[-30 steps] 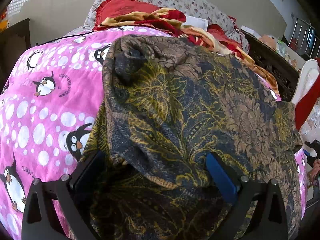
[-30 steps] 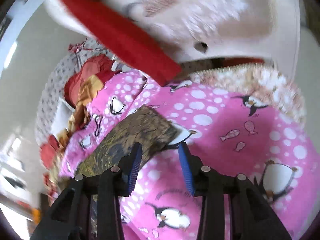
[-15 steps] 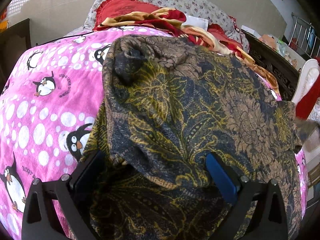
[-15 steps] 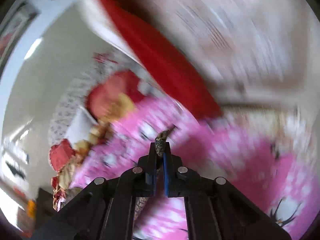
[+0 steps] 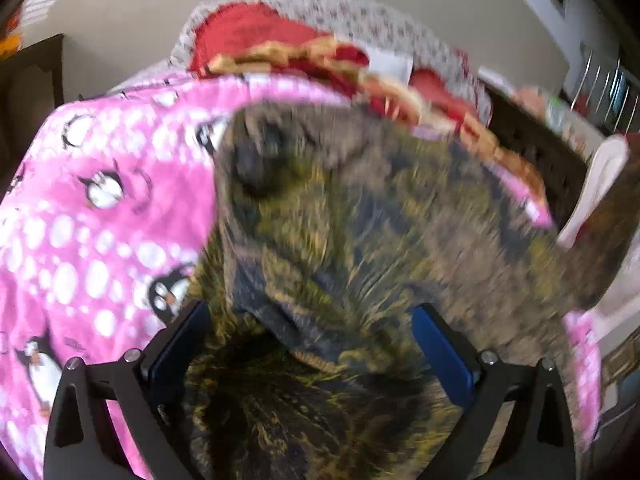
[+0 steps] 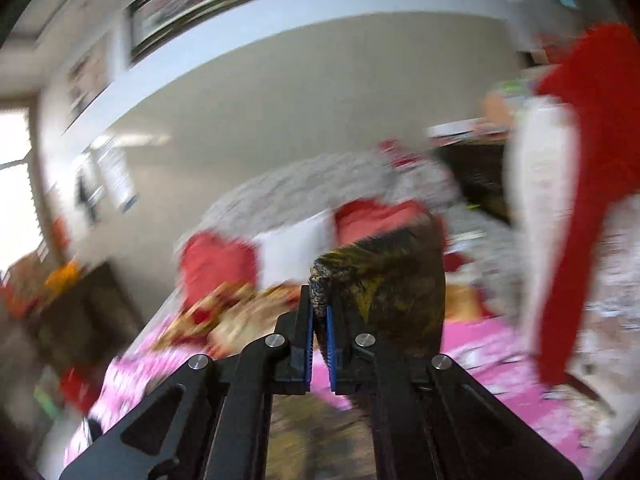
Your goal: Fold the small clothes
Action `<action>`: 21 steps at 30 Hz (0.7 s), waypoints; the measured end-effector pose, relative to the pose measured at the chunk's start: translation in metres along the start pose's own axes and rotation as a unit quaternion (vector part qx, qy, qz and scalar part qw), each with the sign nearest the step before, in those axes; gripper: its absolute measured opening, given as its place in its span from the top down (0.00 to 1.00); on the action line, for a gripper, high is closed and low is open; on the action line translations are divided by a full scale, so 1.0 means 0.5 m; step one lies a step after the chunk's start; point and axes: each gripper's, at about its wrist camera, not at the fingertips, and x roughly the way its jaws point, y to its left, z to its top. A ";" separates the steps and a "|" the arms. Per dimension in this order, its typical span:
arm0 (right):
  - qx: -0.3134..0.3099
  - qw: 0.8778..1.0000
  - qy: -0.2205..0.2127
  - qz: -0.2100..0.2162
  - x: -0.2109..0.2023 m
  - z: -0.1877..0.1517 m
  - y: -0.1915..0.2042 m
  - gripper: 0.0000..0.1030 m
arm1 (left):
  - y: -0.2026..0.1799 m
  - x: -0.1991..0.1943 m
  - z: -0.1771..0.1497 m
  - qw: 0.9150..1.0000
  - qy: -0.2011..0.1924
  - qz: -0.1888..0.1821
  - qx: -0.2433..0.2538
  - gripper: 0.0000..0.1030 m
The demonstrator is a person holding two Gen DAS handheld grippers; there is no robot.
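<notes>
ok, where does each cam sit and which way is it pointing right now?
Left wrist: on the left gripper, looking low across the pink penguin blanket toward the pillows; its blue-padded fingers stand wide apart with the dark batik garment lying between them.
Right wrist: on the right gripper, tilted up toward the wall; fingers closed on a garment edge.
Shared: the same garment, blanket and red pillows, both blurred.
</notes>
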 end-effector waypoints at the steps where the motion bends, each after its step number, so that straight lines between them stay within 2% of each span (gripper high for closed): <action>1: -0.012 1.000 0.018 0.023 0.029 -0.027 0.050 0.98 | 0.003 -0.017 0.008 1.000 -0.011 -0.010 -0.010 0.00; 4: -0.029 0.994 0.064 0.084 0.118 -0.126 0.181 0.98 | -0.001 -0.051 0.034 0.999 -0.024 -0.040 -0.027 0.00; 6: -0.034 0.988 0.107 0.108 0.181 -0.213 0.250 0.98 | -0.010 -0.062 0.046 0.997 -0.023 -0.063 -0.029 0.00; 10: -0.046 0.971 0.206 0.109 0.292 -0.406 0.327 0.98 | -0.031 -0.043 0.049 0.993 0.005 -0.109 -0.043 0.00; 12: -0.056 0.965 0.236 0.098 0.313 -0.480 0.342 0.98 | -0.053 -0.009 0.048 0.989 0.024 -0.135 -0.046 0.00; 14: -0.049 0.964 0.243 0.096 0.309 -0.511 0.334 0.98 | -0.081 0.042 0.046 0.982 0.061 -0.172 -0.056 0.01; 17: -0.049 0.966 0.232 0.105 0.285 -0.532 0.330 0.98 | -0.123 0.095 0.053 0.972 0.091 -0.202 -0.075 0.03; 21: -0.091 0.966 0.213 0.117 0.250 -0.534 0.348 0.98 | -0.176 0.148 0.062 0.961 0.133 -0.229 -0.074 0.03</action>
